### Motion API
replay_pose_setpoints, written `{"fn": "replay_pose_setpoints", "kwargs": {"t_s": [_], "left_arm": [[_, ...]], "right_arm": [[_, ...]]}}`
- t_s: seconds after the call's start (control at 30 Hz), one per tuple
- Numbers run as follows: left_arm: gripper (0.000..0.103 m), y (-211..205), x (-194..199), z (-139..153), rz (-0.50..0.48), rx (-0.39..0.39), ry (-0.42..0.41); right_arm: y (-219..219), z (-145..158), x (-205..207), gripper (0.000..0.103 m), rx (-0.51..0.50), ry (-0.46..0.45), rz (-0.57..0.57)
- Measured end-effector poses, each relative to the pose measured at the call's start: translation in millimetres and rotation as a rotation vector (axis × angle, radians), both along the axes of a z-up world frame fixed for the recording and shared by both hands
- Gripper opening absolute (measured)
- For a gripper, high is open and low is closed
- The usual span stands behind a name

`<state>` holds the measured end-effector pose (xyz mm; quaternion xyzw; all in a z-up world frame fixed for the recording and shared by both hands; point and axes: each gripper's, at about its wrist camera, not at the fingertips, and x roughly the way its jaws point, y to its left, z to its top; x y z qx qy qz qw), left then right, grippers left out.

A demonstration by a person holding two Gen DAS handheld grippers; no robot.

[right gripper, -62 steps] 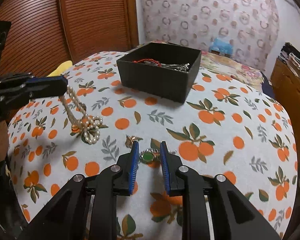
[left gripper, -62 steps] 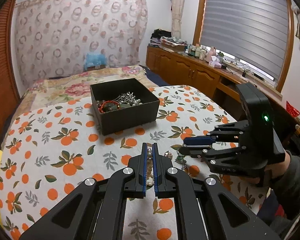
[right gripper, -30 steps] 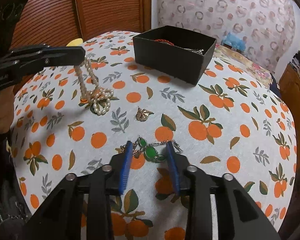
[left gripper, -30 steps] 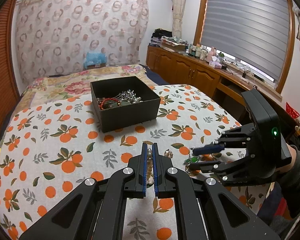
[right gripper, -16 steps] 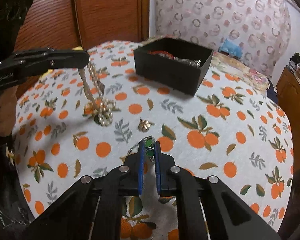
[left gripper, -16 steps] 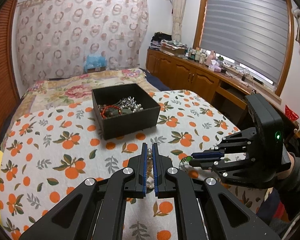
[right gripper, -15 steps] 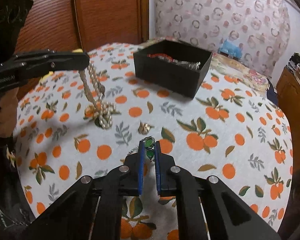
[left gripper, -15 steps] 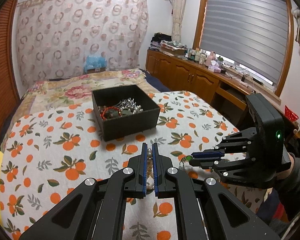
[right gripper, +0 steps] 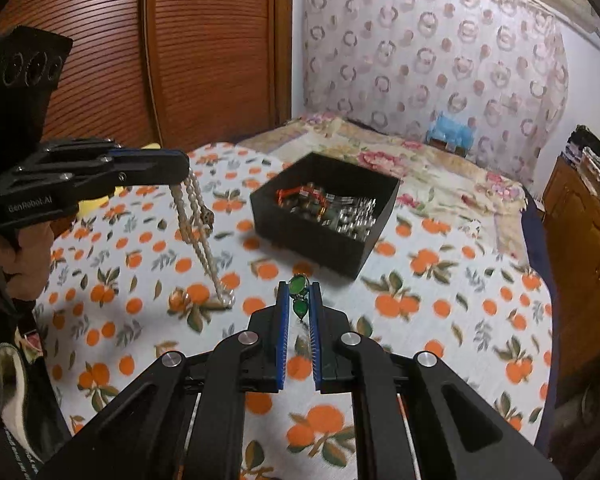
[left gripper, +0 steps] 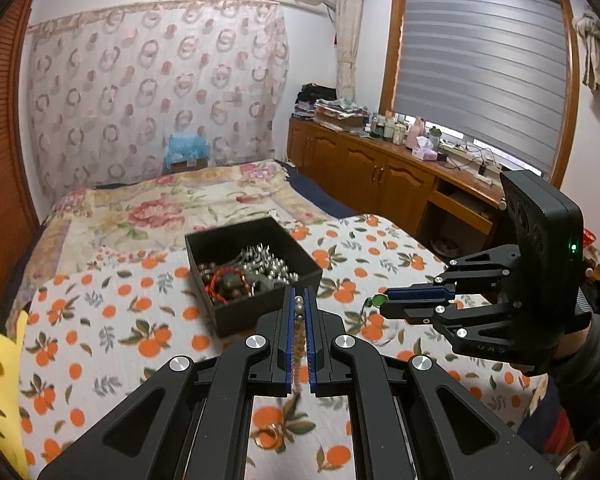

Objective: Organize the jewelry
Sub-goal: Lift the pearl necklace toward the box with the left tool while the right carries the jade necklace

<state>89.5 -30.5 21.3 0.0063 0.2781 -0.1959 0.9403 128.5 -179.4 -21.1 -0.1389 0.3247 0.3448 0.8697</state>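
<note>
Left fingers: my left gripper [left gripper: 299, 300] is clamped on the pearl necklace [right gripper: 198, 224], its blue pads nearly touching with beads pinched between them.
Pearl necklace: it hangs in a doubled strand from those tips, and its lower end looks to just reach the cloth, near an orange print.
Right fingers: my right gripper [right gripper: 299, 286] is clamped on the green-stone piece [right gripper: 299, 285]; one oval stone peeks past the tips and a second sits lower between the pads.
Green-stone piece: lifted clear of the cloth, with a thin chain trailing down between my fingers.
Left hand: my hand [right gripper: 18, 256] grips the handle at the left edge of the right wrist view.
Jewelry box [right gripper: 342, 246]: black, square and open, ahead of both grippers on the cloth, holding silver beads, a red bracelet and darker pieces.
Brooch [left gripper: 270, 438]: a small gold-coloured item lies on the cloth under my left gripper, blurred.
Cloth [right gripper: 452, 308]: white with oranges and leaves, spread over the bed.
Surroundings: a wooden cabinet [left gripper: 364, 176] stands along the window side.
</note>
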Motion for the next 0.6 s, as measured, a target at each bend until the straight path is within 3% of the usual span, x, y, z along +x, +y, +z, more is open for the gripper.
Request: {"fn": "replay_pose_setpoints", "kwargs": {"t_s": [0.6], "left_arm": [[0.004,0.5,64.7,68.5,0.038,0.021,-0.114]], "right_arm": [[12.2,44.7,69.7,0.011,0.102,-0.085,0.005]]}}
